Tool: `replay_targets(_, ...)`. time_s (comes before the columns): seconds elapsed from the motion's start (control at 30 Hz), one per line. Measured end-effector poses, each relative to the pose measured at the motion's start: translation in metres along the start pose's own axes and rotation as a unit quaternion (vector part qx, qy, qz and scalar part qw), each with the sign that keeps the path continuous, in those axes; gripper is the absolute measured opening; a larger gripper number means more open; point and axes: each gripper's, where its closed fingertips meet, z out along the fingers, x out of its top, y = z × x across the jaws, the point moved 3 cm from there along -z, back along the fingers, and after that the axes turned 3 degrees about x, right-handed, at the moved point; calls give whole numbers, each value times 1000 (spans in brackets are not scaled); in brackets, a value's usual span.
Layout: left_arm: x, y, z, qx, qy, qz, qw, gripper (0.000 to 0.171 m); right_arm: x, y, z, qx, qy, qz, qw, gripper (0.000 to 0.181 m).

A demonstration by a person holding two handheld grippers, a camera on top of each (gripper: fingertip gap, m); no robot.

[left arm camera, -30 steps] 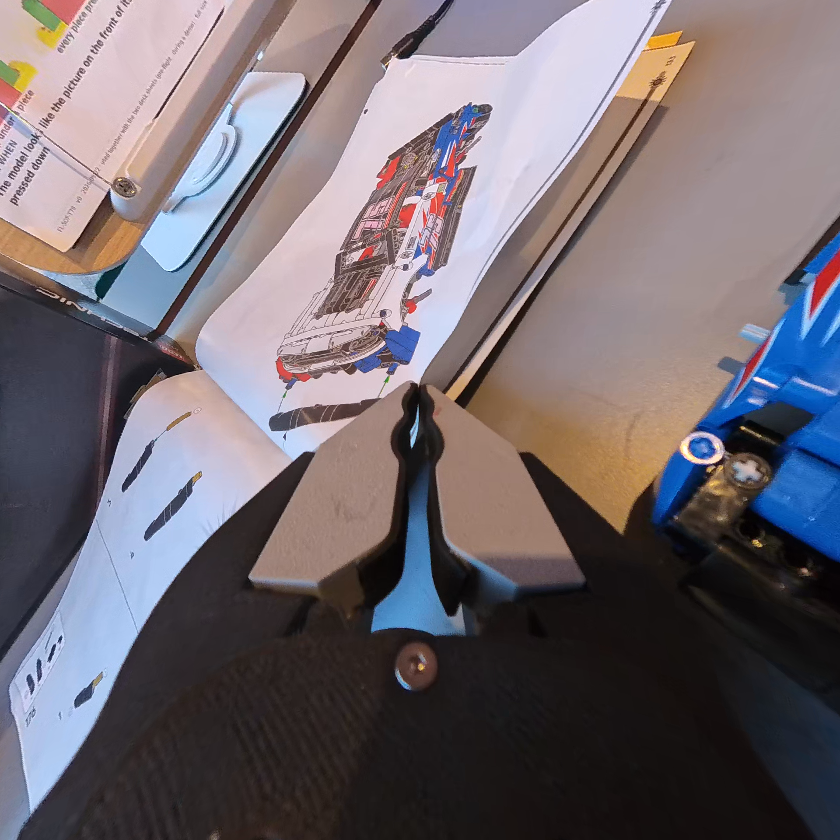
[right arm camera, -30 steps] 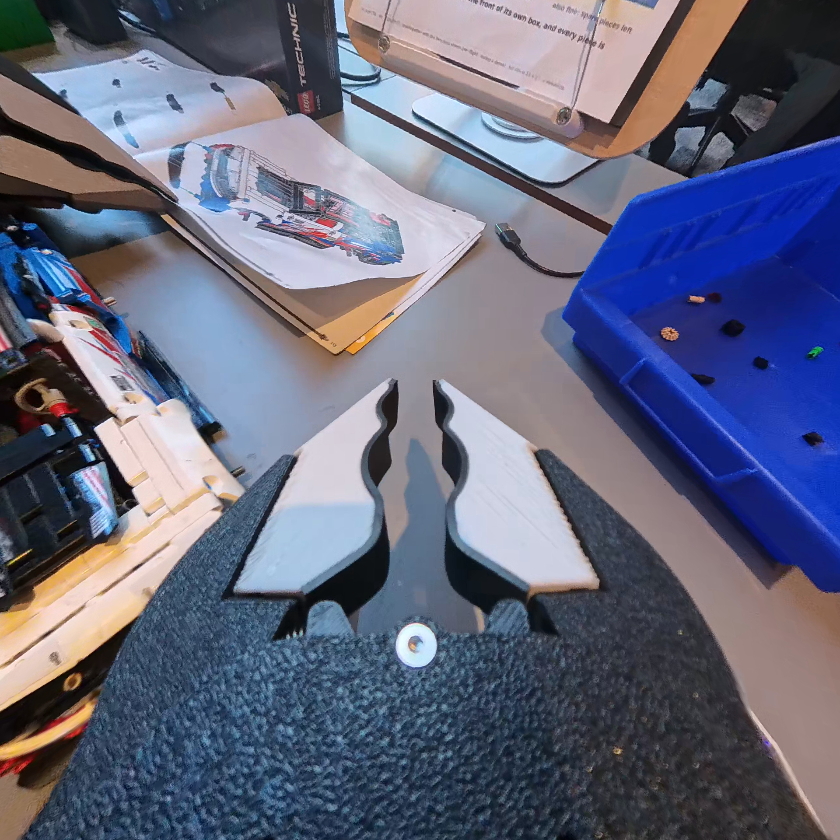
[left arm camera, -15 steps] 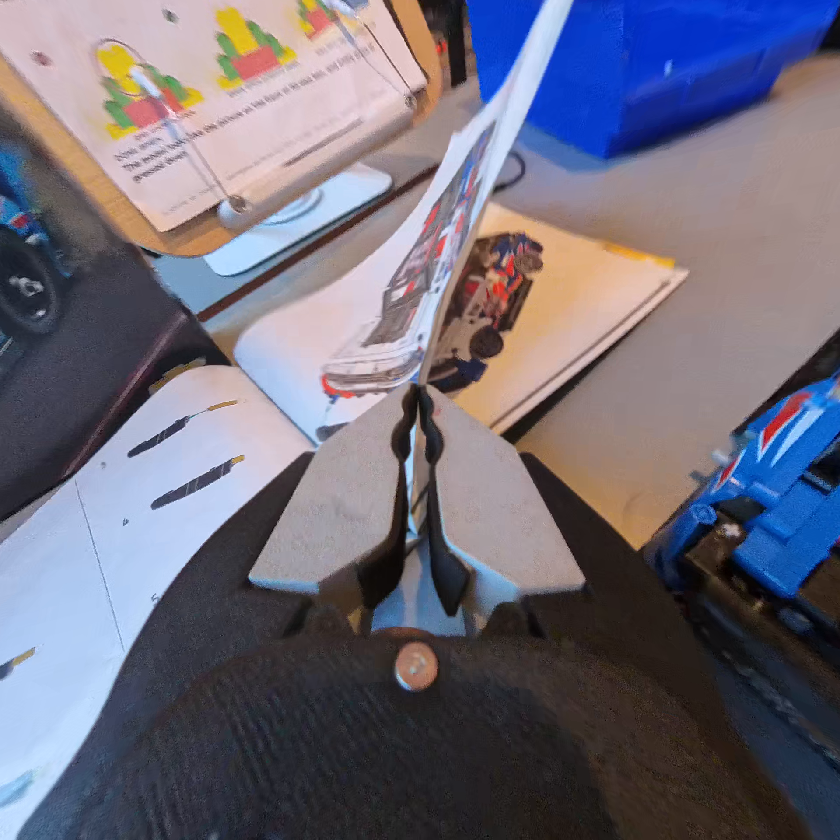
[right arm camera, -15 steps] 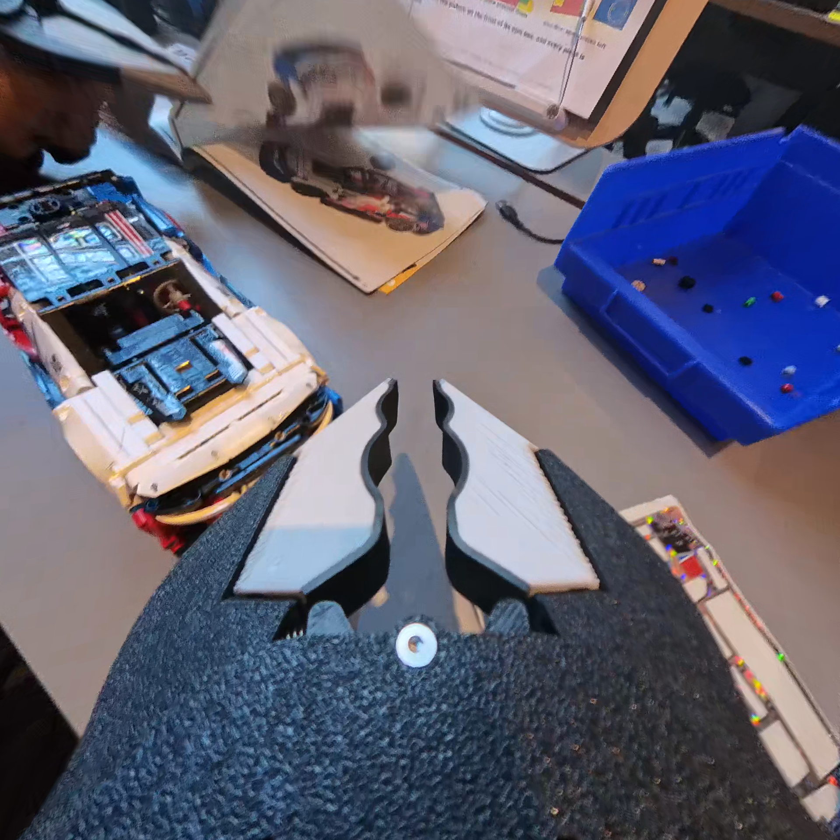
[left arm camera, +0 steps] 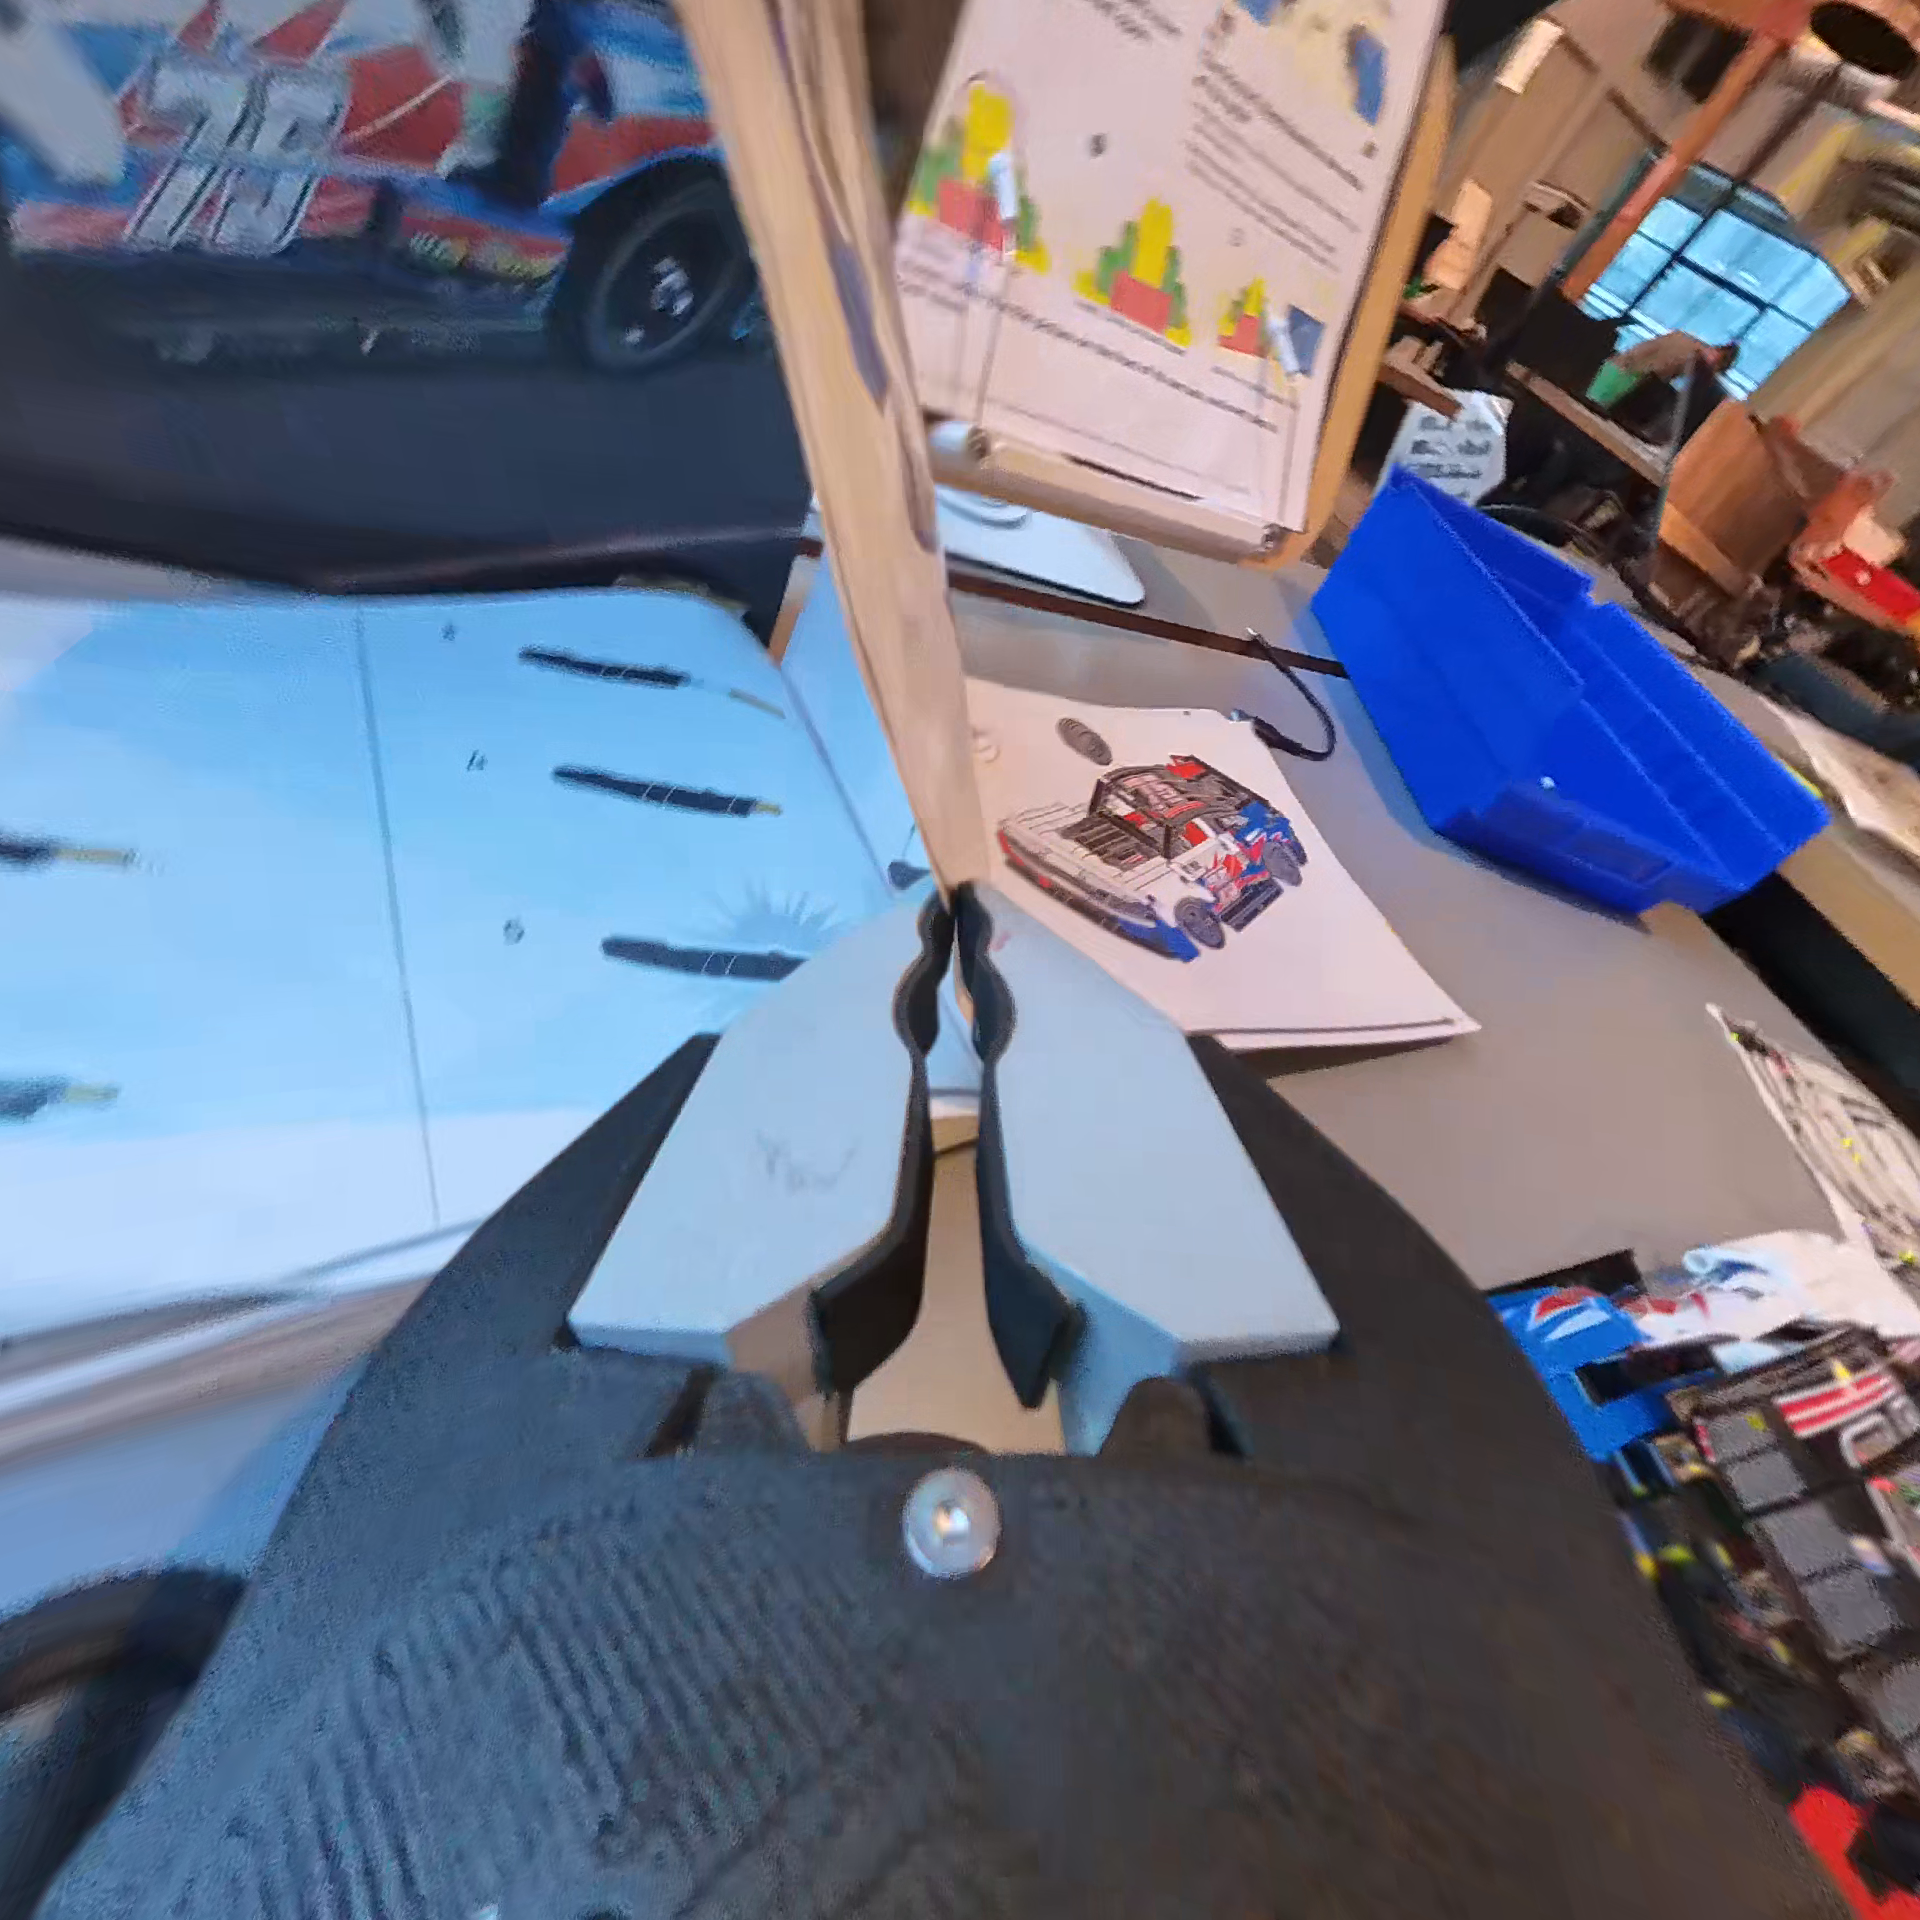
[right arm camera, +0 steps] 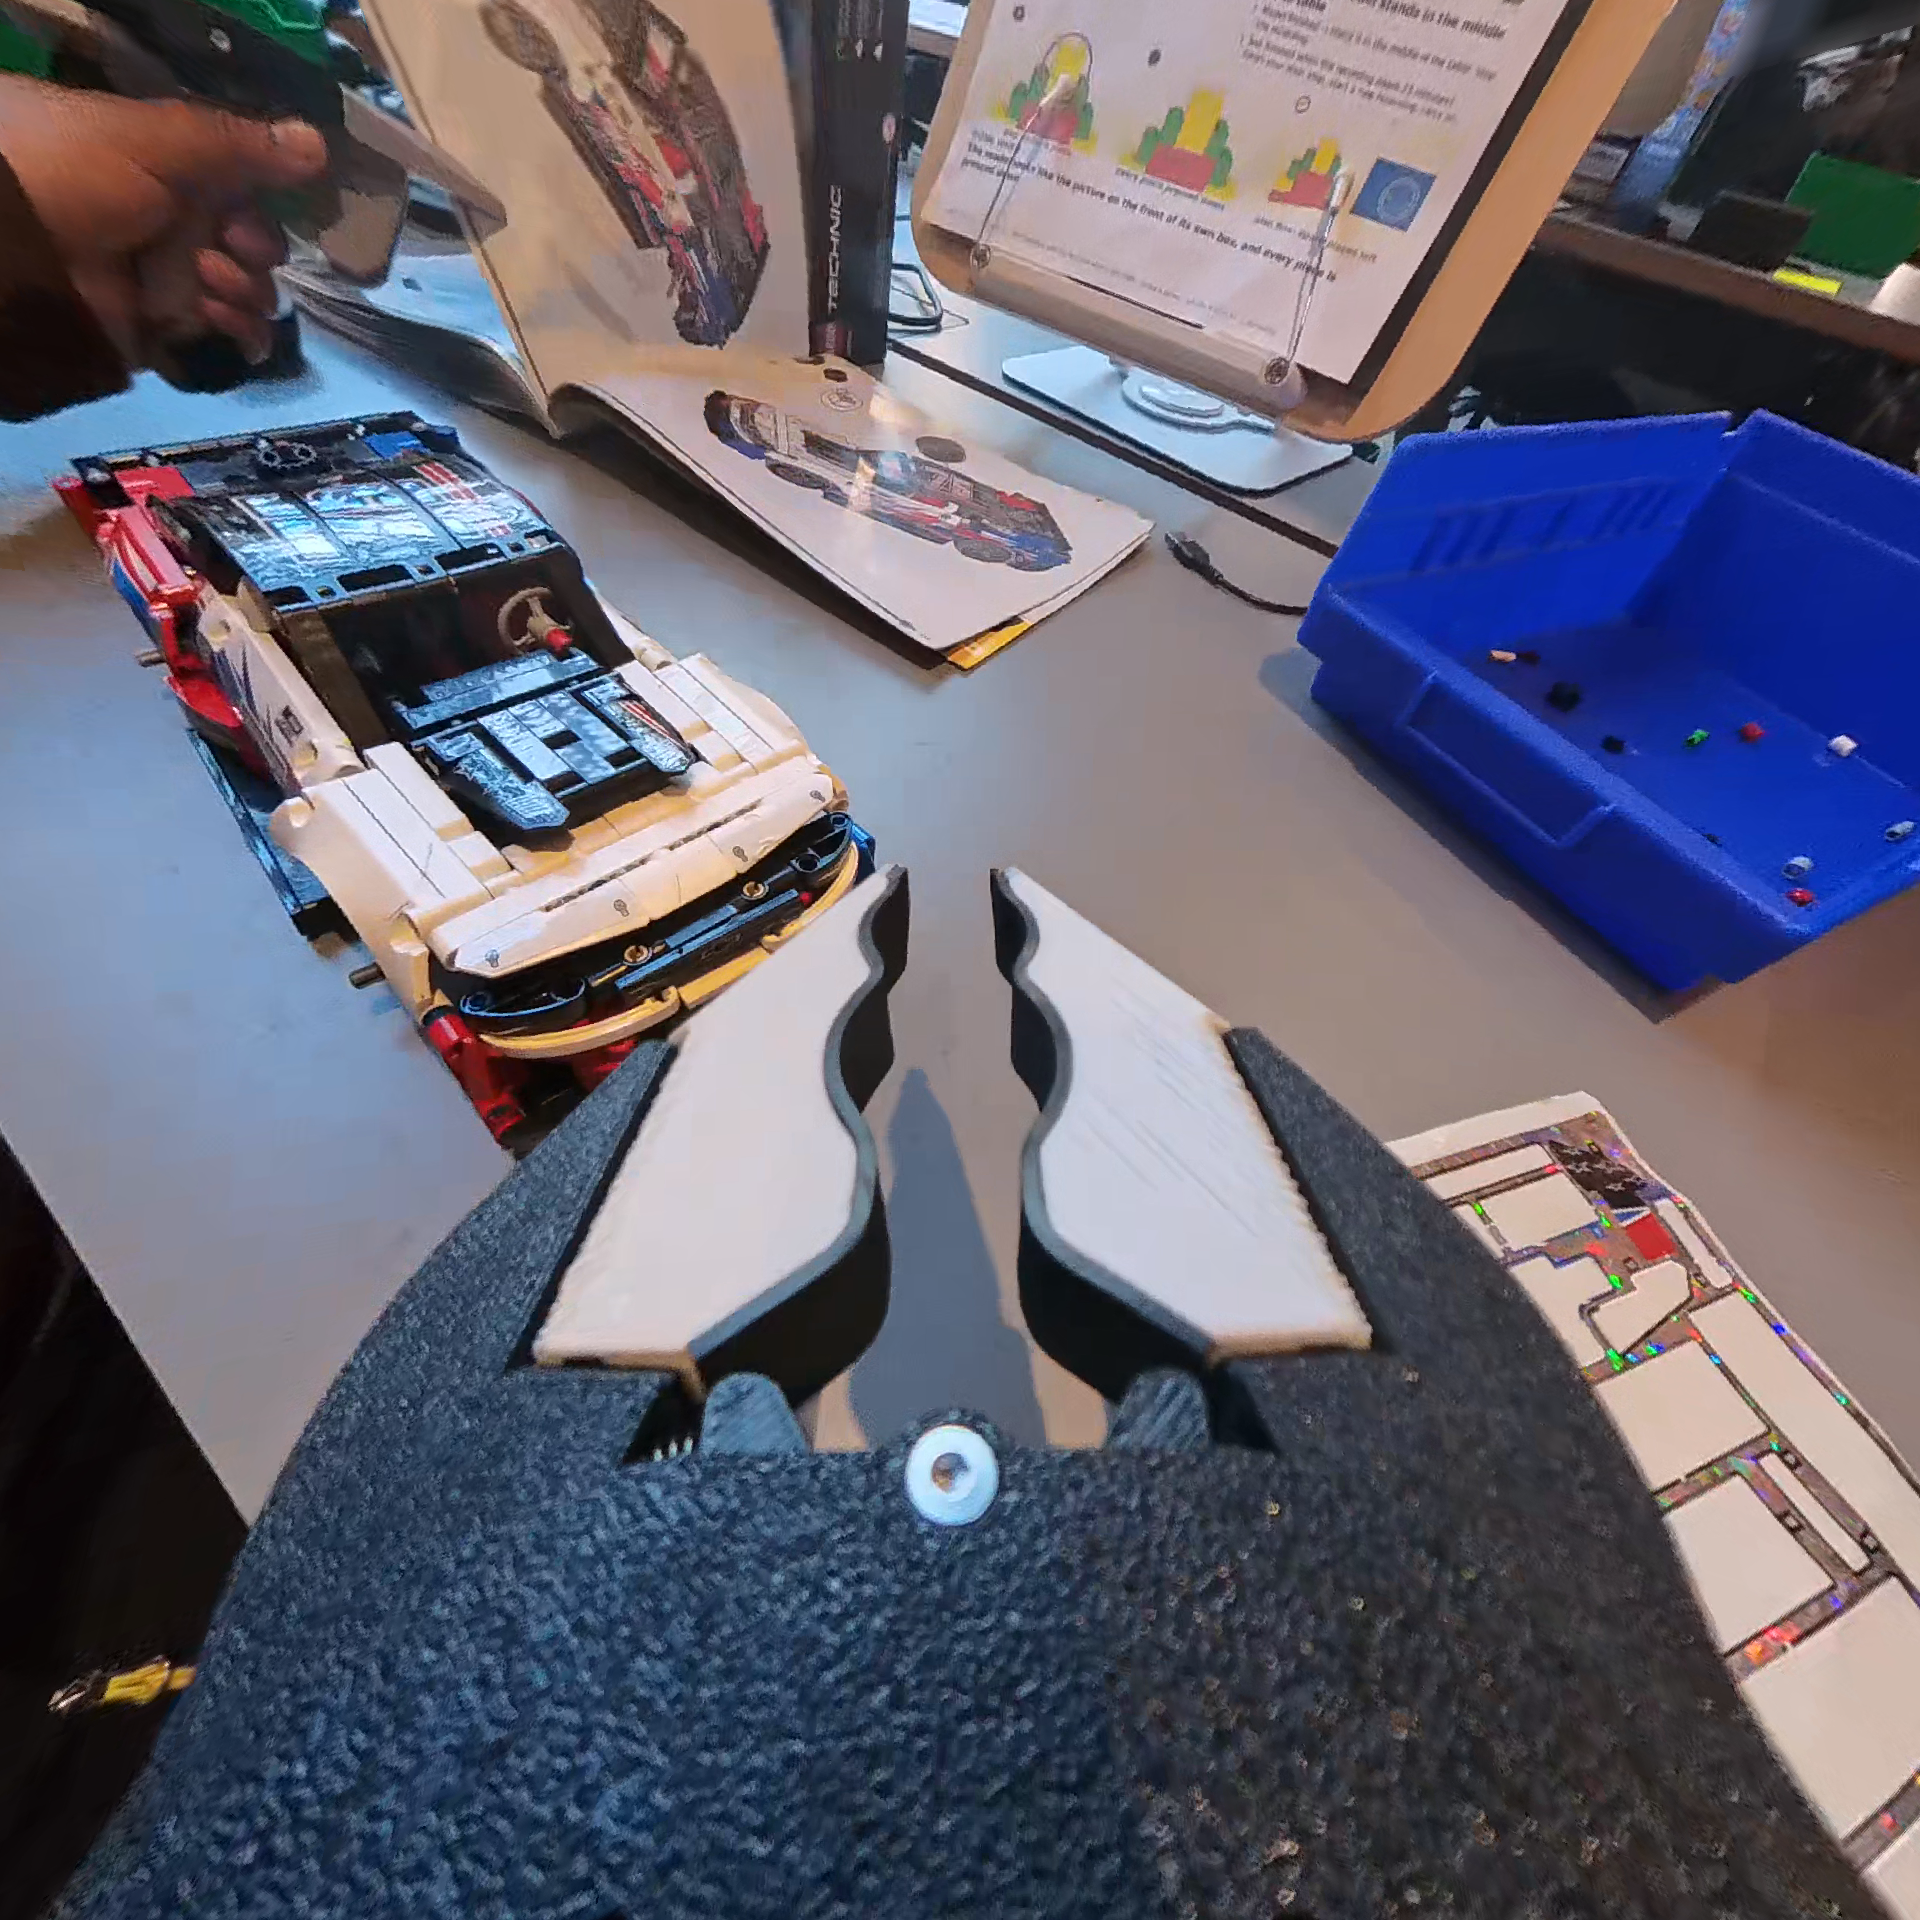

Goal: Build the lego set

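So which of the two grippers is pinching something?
The left gripper: its tips are shut on a raised page of the instruction booklet. The right gripper is open, holding nothing.

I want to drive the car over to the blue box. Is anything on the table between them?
In the right wrist view, only bare grey table lies between the lego car and the blue bin.

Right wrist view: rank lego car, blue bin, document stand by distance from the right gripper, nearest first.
From the right gripper:
1. Lego car, left, its nose just beside the left fingertip.
2. Blue bin, right, across bare table.
3. Document stand, far back, behind the bin.
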Motion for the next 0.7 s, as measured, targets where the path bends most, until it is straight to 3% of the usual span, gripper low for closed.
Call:
replay_targets(0.23,-22,-22,-26,27,-30,-199,979,0,16,-5,16,10,-22,-50,998,14)
replay_targets(0.33,-25,-22,-50,11,-13,-218,976,0,35,-6,25,12,-28,-72,997,15)
replay_targets(0.37,-25,-23,-60,9,-5,-217,976,8,43,-6,27,11,-28,-79,996,15)
replay_targets(0.5,-5,-35,-109,6,60,-158,986,18,70,-2,36,-4,-29,-96,995,15)
replay_targets(0.7,20,-68,-164,73,132,58,987,24,107,-3,58,-15,-49,-110,993,15)
